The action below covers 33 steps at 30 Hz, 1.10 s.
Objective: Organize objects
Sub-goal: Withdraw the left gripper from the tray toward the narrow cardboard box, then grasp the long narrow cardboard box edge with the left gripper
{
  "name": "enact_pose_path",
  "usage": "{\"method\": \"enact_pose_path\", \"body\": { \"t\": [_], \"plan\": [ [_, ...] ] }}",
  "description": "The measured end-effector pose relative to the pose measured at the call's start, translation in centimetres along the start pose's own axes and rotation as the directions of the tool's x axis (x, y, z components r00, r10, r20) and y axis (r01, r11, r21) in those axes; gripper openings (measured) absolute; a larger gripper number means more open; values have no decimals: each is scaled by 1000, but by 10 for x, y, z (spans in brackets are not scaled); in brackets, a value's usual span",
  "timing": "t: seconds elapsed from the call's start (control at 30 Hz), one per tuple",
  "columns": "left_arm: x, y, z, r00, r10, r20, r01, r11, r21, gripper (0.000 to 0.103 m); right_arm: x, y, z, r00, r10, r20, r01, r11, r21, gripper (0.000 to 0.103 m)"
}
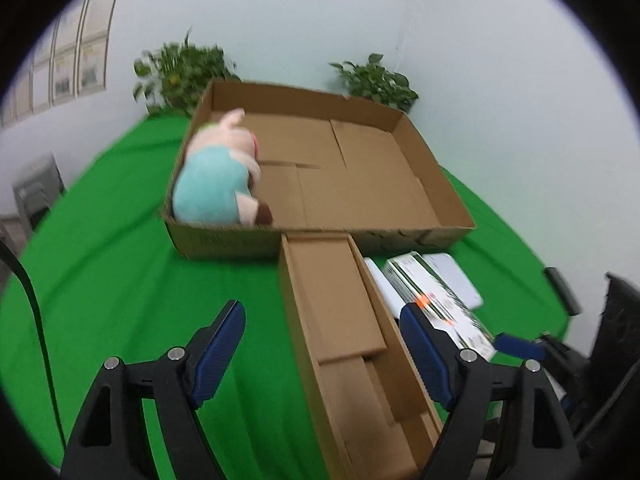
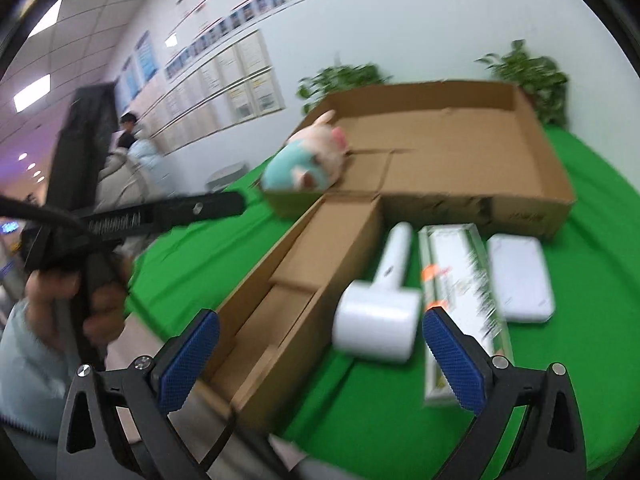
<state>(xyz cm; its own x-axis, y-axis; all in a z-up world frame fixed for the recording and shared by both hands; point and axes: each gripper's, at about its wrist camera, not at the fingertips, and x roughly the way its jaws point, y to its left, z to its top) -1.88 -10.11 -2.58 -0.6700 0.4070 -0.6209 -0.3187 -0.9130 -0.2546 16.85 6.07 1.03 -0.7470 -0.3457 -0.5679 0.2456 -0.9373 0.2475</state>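
Note:
A large shallow cardboard box (image 1: 400, 148) (image 2: 552, 168) holds a pink and teal plush pig (image 1: 218, 176) (image 2: 308, 160) in its near left corner. A long narrow cardboard box (image 1: 344, 320) (image 2: 288, 280) lies in front of it. To its right on the green cloth lie a white lint roller (image 2: 380, 304), a long green and white carton (image 1: 440, 300) (image 2: 460, 292) and a flat white case (image 2: 520, 280) (image 1: 456, 280). My left gripper (image 1: 320, 340) is open over the narrow box. My right gripper (image 2: 320, 352) is open and empty above the roller and the narrow box.
Two potted plants (image 1: 184, 76) (image 1: 380, 80) stand behind the big box against the wall. The green cloth (image 1: 120, 240) covers the table. In the right wrist view the hand holding the left gripper's handle (image 2: 96, 272) is at the left, with people (image 2: 128, 148) behind.

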Motion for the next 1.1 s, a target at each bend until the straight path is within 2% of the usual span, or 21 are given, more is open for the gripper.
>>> {"method": "enact_pose_path", "body": {
  "t": [0.07,0.13,0.23,0.33,0.4,0.47,0.6,0.7,0.77,0.83,0.97,1.1],
  "plan": [
    [3,12,-6,999,-40,-38,38,999,-39,78,-5,0,-9,1000,21,-5,-22,1000,-7,98],
    [5,23,-11,995,-67,-72,61,995,-78,71,-12,-6,-15,1000,13,-4,-13,1000,-3,97],
    [-3,35,-17,989,-126,-73,117,985,-124,70,-30,-20,-21,1000,4,6,-4,1000,14,96],
    [-5,31,-22,984,-156,-91,146,984,-103,70,-43,-28,-19,1000,20,14,-21,1000,13,96],
    [2,24,-27,978,-175,-118,166,983,-81,70,-38,-24,-18,999,38,-5,-37,999,6,96],
    [14,16,-31,972,-176,-154,167,984,-66,60,-25,-19,-14,999,47,-17,-46,999,10,95],
    [31,11,-36,964,-171,-202,160,985,-70,47,4,-7,-5,999,11,-50,-10,1000,17,83],
    [40,12,-42,958,-158,-240,142,986,-84,33,25,-11,4,996,-5,-87,12,996,84,81],
    [38,14,-46,960,-144,-240,128,988,-82,24,35,-12,8,992,-2,-124,16,993,116,77],
    [35,17,-48,960,-138,-242,120,989,-89,17,39,-6,11,991,-25,-131,37,995,89,74],
    [29,19,-53,959,-146,-242,126,987,-98,17,49,10,13,988,-81,-132,84,996,11,67],
    [22,17,-56,957,-149,-247,126,986,-105,16,55,19,14,985,-97,-144,96,995,-18,45]
  ]
}}
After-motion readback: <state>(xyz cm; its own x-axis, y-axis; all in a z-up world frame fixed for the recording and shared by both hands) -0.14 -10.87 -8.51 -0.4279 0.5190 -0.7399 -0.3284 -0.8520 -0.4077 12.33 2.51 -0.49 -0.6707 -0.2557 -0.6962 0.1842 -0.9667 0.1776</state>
